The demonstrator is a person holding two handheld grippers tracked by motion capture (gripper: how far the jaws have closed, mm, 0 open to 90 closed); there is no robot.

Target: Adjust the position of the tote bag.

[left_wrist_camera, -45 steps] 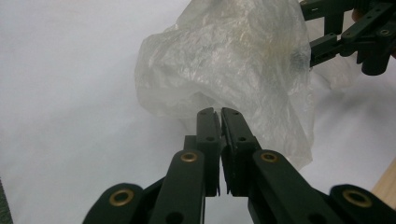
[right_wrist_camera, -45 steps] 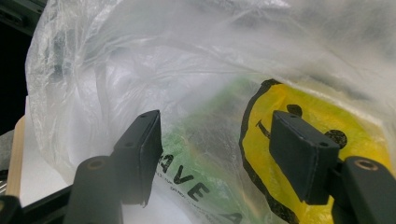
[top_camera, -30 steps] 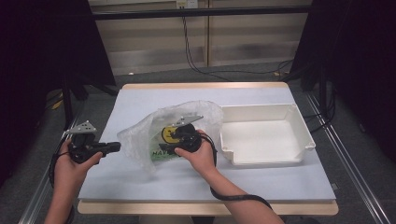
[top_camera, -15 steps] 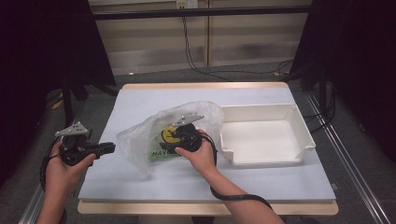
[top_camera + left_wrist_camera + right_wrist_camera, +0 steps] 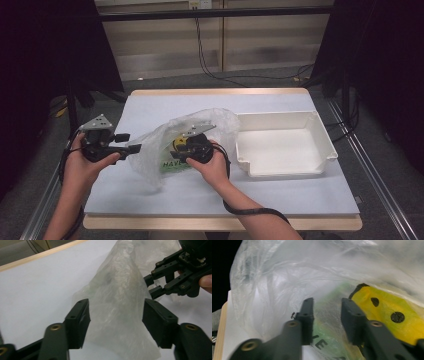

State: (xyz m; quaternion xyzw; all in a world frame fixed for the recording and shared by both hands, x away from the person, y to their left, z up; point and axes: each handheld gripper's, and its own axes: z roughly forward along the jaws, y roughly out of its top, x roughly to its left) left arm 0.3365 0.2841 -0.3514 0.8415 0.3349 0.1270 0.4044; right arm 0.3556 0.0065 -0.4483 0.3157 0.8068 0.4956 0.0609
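Lying crumpled on the pale table (image 5: 280, 190), left of the white tray (image 5: 285, 145), a clear plastic bag (image 5: 165, 145) holds a green and yellow packet (image 5: 175, 160) in the high view; the left gripper (image 5: 132, 148) sits at its left edge, the right gripper (image 5: 181, 150) pushed into it.

In the left gripper view the jaws have just been opening and stand wide, a cloudy fold of the bag (image 5: 117, 305) between them, seemingly untouched.

In the right gripper view the jaws have just been closing, a gap remaining; film and green print lie between, the yellow, black-dotted packet (image 5: 387, 312) to the right.
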